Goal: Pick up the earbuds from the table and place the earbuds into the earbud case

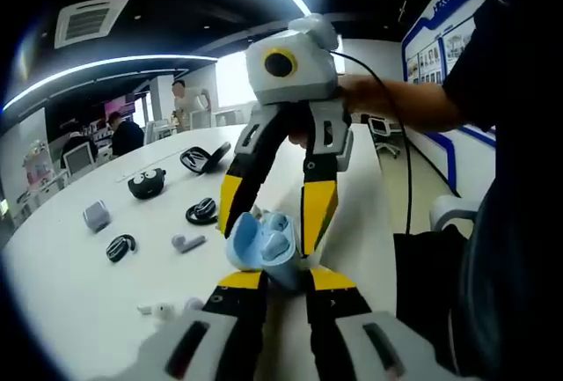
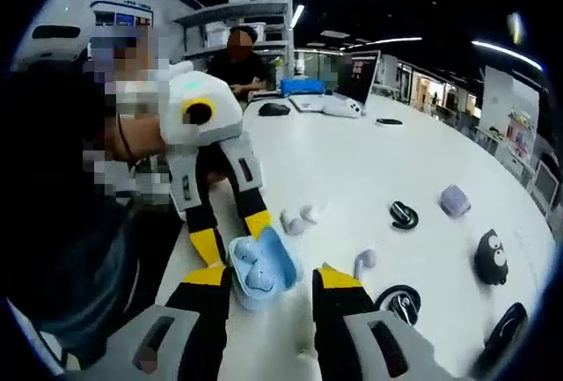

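Two tools are meeting over an open pale-blue earbud case (image 1: 264,245) at the near edge of a white surface (image 1: 79,284). The left tool (image 1: 280,280) is pinching the case, while the right tool (image 2: 264,277) is hovering spread beside it. Loose white earbuds (image 2: 297,218) are lying near the case; likely light, smooth and slippery, they would be best gripped across the body. Other cases are dotting the surface in a bright office with ceiling strip lights.
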The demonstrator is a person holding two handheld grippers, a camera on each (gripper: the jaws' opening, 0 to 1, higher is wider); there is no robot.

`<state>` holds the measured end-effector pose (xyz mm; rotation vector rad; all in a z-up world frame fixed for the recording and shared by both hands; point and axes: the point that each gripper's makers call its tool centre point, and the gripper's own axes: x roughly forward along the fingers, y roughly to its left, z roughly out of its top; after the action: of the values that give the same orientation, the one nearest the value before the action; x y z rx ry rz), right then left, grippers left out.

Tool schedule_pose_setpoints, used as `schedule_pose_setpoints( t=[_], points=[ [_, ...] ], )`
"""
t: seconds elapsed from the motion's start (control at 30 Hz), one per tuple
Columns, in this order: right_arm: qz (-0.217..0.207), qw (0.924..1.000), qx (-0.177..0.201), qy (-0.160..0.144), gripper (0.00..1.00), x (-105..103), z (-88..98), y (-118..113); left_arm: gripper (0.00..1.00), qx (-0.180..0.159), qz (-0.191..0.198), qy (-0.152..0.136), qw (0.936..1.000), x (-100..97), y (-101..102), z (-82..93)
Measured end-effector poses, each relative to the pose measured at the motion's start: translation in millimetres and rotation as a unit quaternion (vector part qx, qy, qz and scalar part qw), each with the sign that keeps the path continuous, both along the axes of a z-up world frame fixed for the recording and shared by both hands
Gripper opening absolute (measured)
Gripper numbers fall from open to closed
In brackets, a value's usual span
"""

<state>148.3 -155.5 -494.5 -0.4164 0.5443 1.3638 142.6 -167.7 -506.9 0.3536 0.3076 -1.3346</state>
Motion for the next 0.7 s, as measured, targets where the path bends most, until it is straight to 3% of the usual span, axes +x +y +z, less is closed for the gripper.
schedule_pose_setpoints(
  t=[0.2, 0.3, 0.57, 0.7],
  points=[
    [0.02, 0.9991, -0.028, -0.027, 0.31, -0.9, 2.3, -1.7, 0.2, 0.007, -0.005, 0.0, 1.0, 1.0, 1.3, -0.1],
    [0.029, 0.9968, -0.05, -0.056, 0.3, -1.8, 3.4, -4.7, 0.19, 0.008, -0.007, 0.0, 0.9999, 1.1, 1.6, -0.2],
    [0.038, 0.9911, -0.061, -0.112, 0.28, -6.6, 6.3, -4.3, 0.19, 0.007, -0.006, 0.002, 1.0, 1.7, 0.4, -0.4],
    [0.034, 0.9897, -0.07, -0.12, 0.28, -7.9, 5.9, -5.7, 0.19, 0.011, -0.011, 0.004, 0.9999, 1.3, -2.8, -0.5]
  ],
)
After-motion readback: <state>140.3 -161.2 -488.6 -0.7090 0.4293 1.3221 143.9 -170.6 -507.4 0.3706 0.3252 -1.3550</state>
